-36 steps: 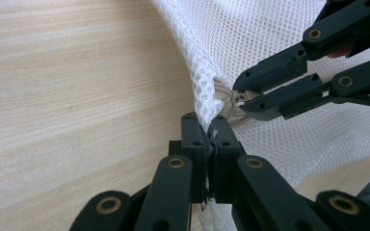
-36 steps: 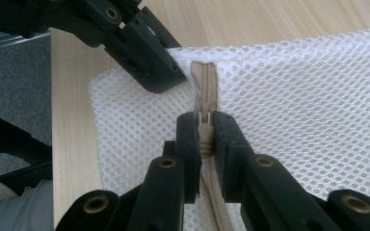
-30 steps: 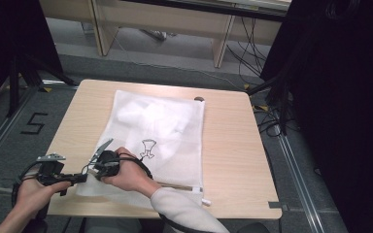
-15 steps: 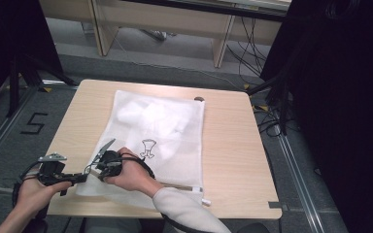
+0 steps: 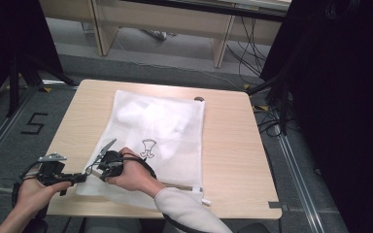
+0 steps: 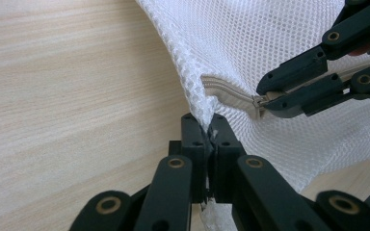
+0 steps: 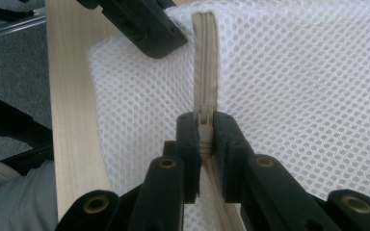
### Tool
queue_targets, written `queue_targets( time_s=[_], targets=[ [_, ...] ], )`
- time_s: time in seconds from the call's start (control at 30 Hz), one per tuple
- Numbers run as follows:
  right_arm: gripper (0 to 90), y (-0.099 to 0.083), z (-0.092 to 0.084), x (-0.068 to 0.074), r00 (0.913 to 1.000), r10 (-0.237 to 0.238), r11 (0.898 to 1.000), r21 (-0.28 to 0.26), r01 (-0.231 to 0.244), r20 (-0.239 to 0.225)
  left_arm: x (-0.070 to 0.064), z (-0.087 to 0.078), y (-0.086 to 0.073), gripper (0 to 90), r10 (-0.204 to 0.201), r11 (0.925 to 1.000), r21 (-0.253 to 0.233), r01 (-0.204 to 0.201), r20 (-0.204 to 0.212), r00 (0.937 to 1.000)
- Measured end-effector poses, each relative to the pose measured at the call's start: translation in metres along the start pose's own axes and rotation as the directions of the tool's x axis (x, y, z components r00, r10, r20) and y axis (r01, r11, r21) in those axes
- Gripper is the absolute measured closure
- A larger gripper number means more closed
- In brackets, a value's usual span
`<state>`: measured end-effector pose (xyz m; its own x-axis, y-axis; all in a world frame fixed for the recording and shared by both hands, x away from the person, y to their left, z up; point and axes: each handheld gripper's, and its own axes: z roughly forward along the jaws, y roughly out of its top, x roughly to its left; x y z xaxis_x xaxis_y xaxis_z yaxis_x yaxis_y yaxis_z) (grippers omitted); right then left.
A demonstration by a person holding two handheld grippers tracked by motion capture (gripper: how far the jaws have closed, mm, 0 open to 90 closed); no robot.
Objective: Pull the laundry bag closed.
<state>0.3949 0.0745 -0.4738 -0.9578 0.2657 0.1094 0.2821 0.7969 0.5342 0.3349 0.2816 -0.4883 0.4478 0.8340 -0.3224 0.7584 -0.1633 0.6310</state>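
Left gripper view showed my left gripper (image 6: 211, 129) clamped on the mesh bag (image 6: 289, 43) corner, right gripper (image 7: 205, 129) pinching the zipper pull (image 7: 205, 126) just ahead; I judged steady tension essential.

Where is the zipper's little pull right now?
The zipper pull is pinched in the right gripper, at the mesh bag's near-left corner, beside the left gripper.

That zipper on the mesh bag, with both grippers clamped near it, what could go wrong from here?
The left gripper pinches only a thin fold of the mesh bag at its corner, so the netting might slip out or tear under pull. The right gripper holds the small zipper slider; it could pop free or snag the mesh.
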Motion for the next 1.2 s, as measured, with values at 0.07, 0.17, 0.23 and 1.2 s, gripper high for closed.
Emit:
queue_targets(
  time_s=[0.07,0.17,0.23,1.2],
  targets=[
    [82.6,-0.001,-0.001,-0.001,0.9999,-0.008,1.000,-0.002,0.008,-0.008,0.000,0.000,0.000,86.8,-0.006,1.0000,-0.003,0.006,0.007,1.0000],
    [82.6,-0.002,-0.002,-0.003,1.0000,-0.006,1.000,0.002,0.006,-0.004,-0.001,0.001,0.000,86.8,-0.020,0.9996,-0.022,0.020,0.000,0.9998],
    [82.6,-0.003,-0.002,-0.003,1.0000,0.003,1.000,0.003,-0.003,0.003,-0.001,0.001,0.000,86.8,-0.023,0.9997,-0.008,0.023,-0.001,0.9997],
    [82.6,-0.011,-0.008,-0.006,1.0000,0.006,1.000,0.018,-0.006,0.004,0.001,0.001,0.000,86.7,-0.001,0.9999,0.011,0.001,-0.010,1.0000]
  ],
)
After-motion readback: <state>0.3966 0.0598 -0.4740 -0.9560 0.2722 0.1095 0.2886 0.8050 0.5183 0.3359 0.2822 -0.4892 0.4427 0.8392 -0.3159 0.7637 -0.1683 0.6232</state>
